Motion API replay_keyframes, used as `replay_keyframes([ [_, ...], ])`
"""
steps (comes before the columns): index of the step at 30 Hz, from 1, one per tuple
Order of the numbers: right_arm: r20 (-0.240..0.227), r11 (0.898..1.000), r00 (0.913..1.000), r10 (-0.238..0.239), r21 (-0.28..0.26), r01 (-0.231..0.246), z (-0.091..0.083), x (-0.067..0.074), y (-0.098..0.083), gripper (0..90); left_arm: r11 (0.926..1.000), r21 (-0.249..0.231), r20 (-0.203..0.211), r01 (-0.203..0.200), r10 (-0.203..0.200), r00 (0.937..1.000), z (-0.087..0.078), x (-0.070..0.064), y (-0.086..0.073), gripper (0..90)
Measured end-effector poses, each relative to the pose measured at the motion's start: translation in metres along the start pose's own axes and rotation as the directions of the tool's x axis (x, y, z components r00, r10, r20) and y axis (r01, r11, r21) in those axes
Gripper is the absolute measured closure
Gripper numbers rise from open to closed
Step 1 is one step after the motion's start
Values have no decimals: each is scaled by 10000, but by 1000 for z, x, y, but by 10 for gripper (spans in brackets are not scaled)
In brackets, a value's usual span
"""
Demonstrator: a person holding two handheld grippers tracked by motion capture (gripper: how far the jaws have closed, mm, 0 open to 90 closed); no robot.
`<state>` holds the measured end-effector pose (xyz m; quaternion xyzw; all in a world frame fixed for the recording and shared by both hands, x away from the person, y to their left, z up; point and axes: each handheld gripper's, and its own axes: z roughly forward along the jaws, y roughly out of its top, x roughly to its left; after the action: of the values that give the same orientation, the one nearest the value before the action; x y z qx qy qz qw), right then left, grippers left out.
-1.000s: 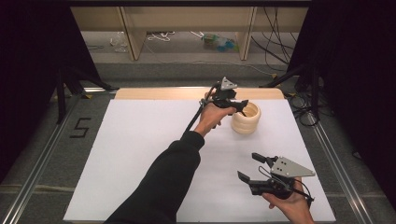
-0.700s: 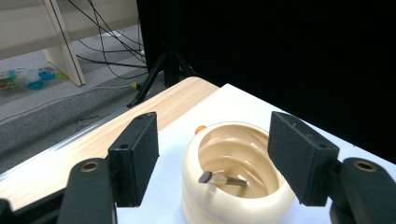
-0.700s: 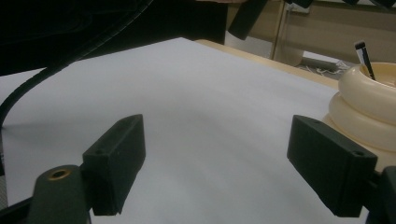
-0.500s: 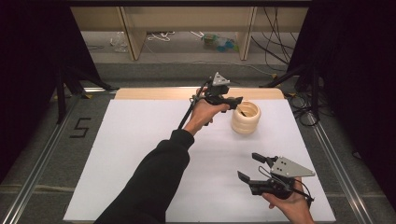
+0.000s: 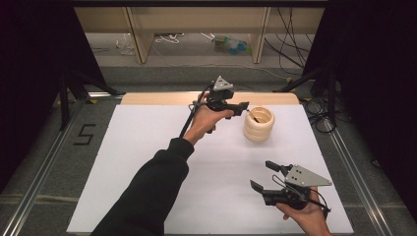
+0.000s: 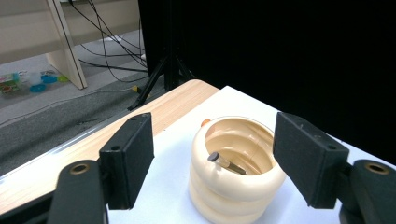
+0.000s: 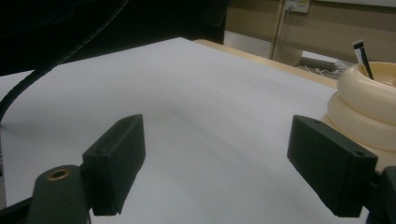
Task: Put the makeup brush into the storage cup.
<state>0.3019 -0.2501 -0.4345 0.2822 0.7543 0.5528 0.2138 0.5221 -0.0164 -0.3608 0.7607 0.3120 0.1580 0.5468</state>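
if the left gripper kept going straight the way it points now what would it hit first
Most likely the cream ribbed holder, which sits straight ahead between the open jaws of the left gripper; the dark pen leans inside it. How far off it is remains unclear.

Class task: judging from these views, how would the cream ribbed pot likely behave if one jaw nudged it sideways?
The cream ribbed pot looks squat and wide-based, so it would probably slide rather than tip. Its smooth, glossy rings may slip against the jaws. The thin stick leaning loosely inside would likely shift or rattle.
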Motion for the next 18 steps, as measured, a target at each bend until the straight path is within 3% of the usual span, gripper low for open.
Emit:
replay_keyframes([
  [4, 43, 10000, 10000, -3, 67, 3, 0, 0, 0, 204, 9996, 137, -23, -252, 253, 9997, -9, 2, -3, 288],
  [5, -16, 10000, 10000, 12, -91, -13, 1, 0, 0, 204, 9997, 60, -1, -255, 255, 9997, -10, 2, -4, 287],
  [8, 46, 10000, 10000, -27, 53, 27, 0, 0, 0, 204, 9998, 39, -6, -208, 208, 9998, -16, 4, -6, 285],
  [9, 15, 9998, 9999, 156, 155, -156, -1, 1, 0, 204, 9998, -6, -7, -206, 206, 9998, -17, 5, -7, 283],
  [18, 30, 9997, 10000, -34, 248, 33, -2, 0, 0, 204, 9999, -119, 227, -122, 125, 9997, -36, 6, -14, 272],
])
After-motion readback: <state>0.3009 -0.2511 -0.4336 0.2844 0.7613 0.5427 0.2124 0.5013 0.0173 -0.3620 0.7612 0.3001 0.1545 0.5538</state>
